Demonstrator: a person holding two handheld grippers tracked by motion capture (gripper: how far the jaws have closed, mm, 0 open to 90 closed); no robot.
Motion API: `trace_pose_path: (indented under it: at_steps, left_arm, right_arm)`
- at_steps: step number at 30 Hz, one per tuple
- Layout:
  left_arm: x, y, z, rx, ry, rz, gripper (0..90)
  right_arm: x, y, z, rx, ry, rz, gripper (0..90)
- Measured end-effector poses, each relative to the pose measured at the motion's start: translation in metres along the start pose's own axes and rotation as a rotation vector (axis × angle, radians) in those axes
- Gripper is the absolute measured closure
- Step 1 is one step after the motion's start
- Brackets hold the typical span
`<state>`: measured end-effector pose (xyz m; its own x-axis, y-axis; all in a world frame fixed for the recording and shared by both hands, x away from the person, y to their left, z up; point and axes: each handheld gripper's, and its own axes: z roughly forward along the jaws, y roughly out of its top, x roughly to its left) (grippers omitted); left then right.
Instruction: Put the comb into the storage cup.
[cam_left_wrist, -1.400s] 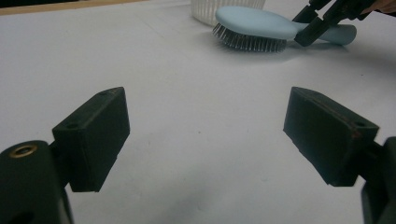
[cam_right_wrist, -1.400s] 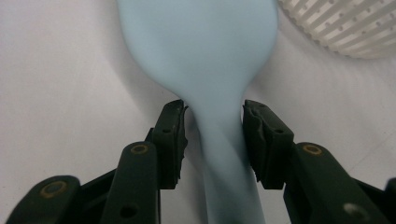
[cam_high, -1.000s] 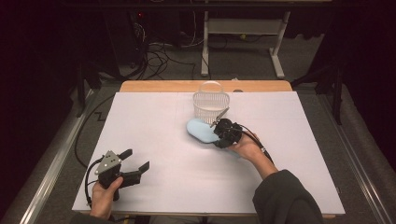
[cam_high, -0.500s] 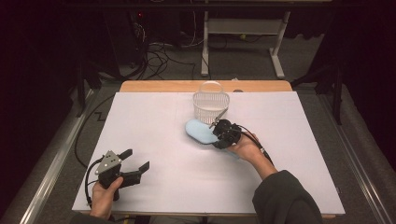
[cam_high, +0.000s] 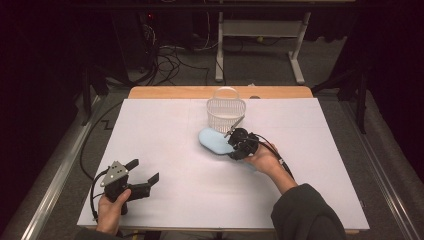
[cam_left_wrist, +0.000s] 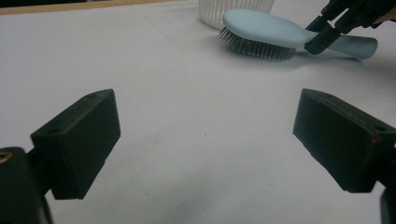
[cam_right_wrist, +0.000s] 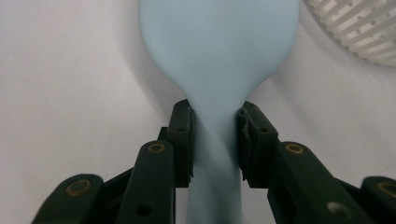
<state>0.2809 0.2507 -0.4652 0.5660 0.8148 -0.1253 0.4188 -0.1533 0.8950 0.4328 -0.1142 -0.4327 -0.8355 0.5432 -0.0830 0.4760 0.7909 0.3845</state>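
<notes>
A light blue hairbrush (cam_high: 214, 139) lies bristles down on the white table sheet (cam_high: 170, 135), just in front of a white slatted basket (cam_high: 226, 107). My right gripper (cam_high: 232, 146) is shut on the brush's handle; in the right gripper view both pads (cam_right_wrist: 181, 135) press the narrow neck of the hairbrush (cam_right_wrist: 219, 51). My left gripper (cam_high: 144, 171) rests near the front left of the table, held in a hand. Its jaws have just been opening and stand wide with nothing between them (cam_left_wrist: 205, 135). From there the hairbrush (cam_left_wrist: 261, 30) and the right gripper (cam_left_wrist: 322, 36) show farther off.
The basket (cam_left_wrist: 233, 5) stands near the wooden back edge (cam_high: 200, 92) of the table, close to the brush head, and its rim (cam_right_wrist: 359, 28) shows in the right gripper view. Cables and desk legs lie on the dark floor behind.
</notes>
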Motion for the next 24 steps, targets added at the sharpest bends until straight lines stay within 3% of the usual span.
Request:
trace_pose_path:
  at_steps: [9, 16, 24]
  left_arm:
    - [0.000, 0.000, 0.000, -0.001, 0.000, -0.006, 6.2]
    - [-0.001, 0.001, 0.000, 0.000, 0.005, -0.001, 5.8]
    - [-0.003, 0.001, 0.001, 0.016, -0.001, 0.020, 6.4]
  right_arm:
    - [0.003, -0.002, -0.009, -0.022, 0.005, 0.005, 70.8]
    - [0.006, -0.006, -0.023, -0.073, 0.014, 0.024, 70.8]
    - [0.009, -0.017, -0.032, -0.095, 0.014, 0.035, 70.8]
